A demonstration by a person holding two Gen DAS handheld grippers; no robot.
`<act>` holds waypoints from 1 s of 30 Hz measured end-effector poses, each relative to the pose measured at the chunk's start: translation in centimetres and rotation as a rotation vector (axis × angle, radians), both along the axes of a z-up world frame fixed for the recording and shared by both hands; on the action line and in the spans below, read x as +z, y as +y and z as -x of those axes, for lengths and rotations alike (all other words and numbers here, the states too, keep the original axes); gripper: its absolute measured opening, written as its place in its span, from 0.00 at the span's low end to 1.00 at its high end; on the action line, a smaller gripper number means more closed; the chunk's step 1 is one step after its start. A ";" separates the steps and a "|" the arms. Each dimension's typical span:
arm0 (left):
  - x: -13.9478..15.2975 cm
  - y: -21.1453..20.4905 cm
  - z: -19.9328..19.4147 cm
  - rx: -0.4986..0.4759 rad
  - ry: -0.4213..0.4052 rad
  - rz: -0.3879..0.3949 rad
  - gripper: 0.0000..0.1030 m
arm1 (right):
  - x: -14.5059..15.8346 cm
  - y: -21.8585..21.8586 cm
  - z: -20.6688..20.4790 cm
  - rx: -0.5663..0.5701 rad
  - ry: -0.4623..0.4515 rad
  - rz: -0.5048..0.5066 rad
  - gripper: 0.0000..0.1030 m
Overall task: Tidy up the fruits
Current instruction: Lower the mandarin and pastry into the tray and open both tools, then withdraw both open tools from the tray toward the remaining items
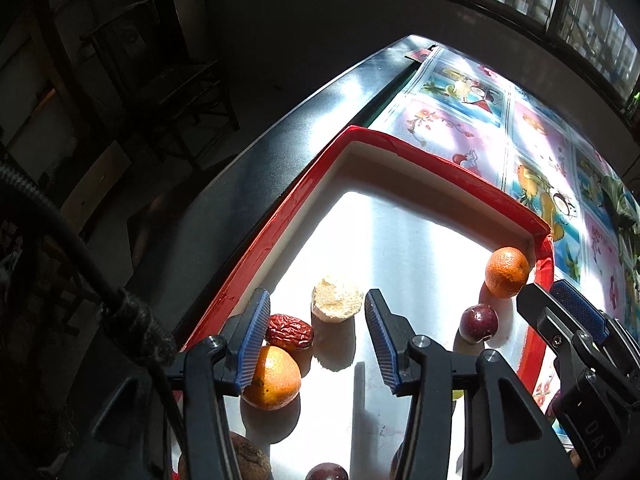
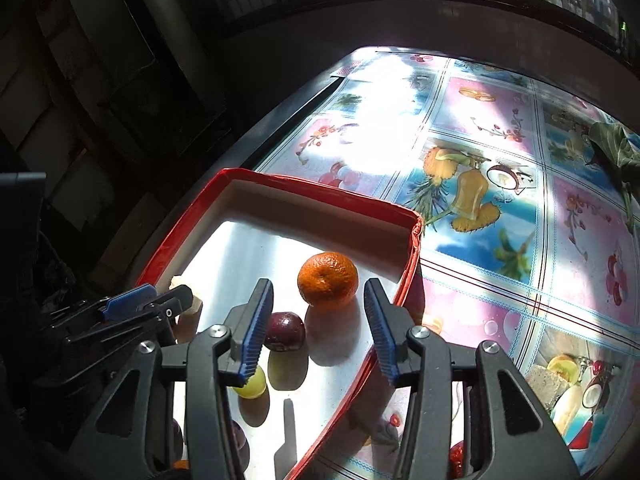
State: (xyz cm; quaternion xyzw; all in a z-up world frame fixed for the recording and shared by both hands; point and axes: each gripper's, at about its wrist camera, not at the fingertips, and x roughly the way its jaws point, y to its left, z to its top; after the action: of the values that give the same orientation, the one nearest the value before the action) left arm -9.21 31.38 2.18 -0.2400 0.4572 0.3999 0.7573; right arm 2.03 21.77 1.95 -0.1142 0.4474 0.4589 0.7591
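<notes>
Fruit in red tray (image 1: 276, 216): date (image 1: 289, 332), orange (image 1: 274, 378), pale chunk (image 1: 338, 295) near left gripper (image 1: 318, 340); tangerine (image 2: 327, 278), plum (image 2: 285, 331), grape (image 2: 252, 386) near right gripper (image 2: 318, 328). Both jaws apart, nothing between pads. Tray's far half bare. Patterned cloth (image 2: 480, 160) open beyond rim.

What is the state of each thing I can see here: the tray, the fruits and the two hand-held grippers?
Red tray: flat on the table, holding fruit.
Far orange: loose in the tray's corner.
Near orange: resting beside the red date.
Pale cut piece: standing, cut face up.
Dark plum: lying free.
Green grape: lying free.
Left hand-held gripper: open, empty.
Right hand-held gripper: open, empty.
</notes>
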 end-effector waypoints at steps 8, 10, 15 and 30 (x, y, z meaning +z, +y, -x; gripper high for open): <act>2.0 -2.2 1.9 -0.011 -0.047 0.004 0.57 | 2.0 -3.4 1.4 -0.008 0.001 -0.037 0.51; 2.4 -3.3 2.5 -0.023 -0.068 0.010 0.57 | 2.4 -5.4 1.8 -0.025 -0.001 -0.049 0.53; 3.5 -7.3 3.0 -0.097 -0.108 0.020 0.59 | 2.4 -11.3 2.4 -0.094 0.004 -0.055 0.53; 3.3 -18.9 2.6 -0.320 -0.132 0.068 0.61 | 0.7 -24.4 2.4 -0.287 0.042 -0.037 0.53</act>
State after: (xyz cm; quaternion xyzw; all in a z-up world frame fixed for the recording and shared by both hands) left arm -11.81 12.51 5.47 -0.2156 0.4519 0.2420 0.8311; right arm -0.34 -2.64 2.63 -0.0252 0.4662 0.3561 0.8095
